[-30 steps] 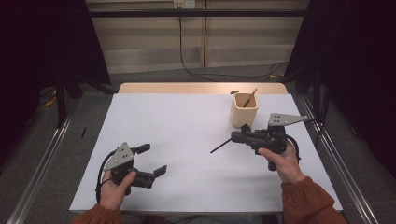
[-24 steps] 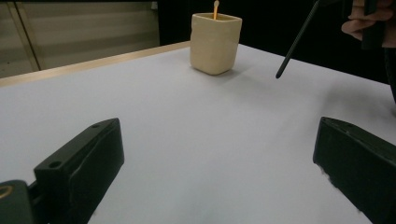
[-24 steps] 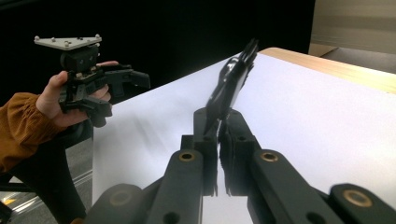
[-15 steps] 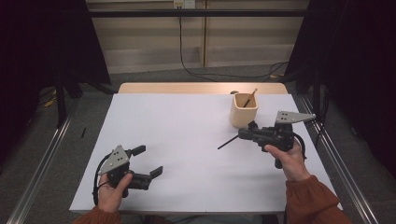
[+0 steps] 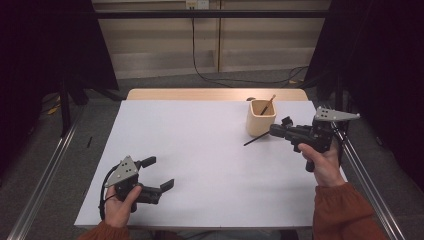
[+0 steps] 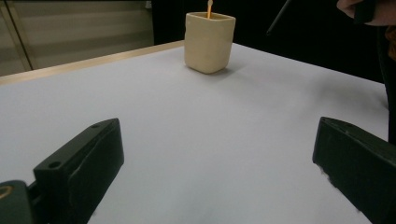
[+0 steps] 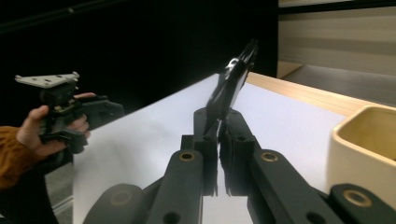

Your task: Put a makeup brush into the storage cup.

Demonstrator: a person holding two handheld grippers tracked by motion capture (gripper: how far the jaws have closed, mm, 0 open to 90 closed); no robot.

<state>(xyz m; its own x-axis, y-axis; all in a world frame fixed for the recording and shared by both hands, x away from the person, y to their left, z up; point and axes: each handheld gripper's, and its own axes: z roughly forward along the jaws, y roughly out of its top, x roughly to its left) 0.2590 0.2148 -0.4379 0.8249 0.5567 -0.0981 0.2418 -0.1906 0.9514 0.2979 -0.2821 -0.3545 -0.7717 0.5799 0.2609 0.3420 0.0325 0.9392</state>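
A beige cup [image 5: 260, 120] stands at the table's far right with a wooden stick [image 5: 269, 104] leaning inside it. My right gripper [image 5: 278, 131] hovers just right of the cup, shut on a thin black pen [image 5: 255, 140] whose free end points left and down past the cup's base. In the right gripper view the pen [image 7: 232, 80] juts up from the closed jaws, the cup [image 7: 362, 149] at the right. My left gripper [image 5: 159, 173] rests open near the front left edge with nothing between its jaws. Its view faces the cup [image 6: 208, 42] and its stick [image 6: 209, 6].
A white sheet covers the table [image 5: 200, 145], with a strip of bare wood [image 5: 215, 94] along the far edge. A metal rail [image 5: 367, 180] runs along the right side. A black cable [image 5: 200, 75] trails on the floor behind the table.
My right gripper has carried the pen to the right and farther back, ending close beside the cup. The left gripper has barely shifted and stays open.
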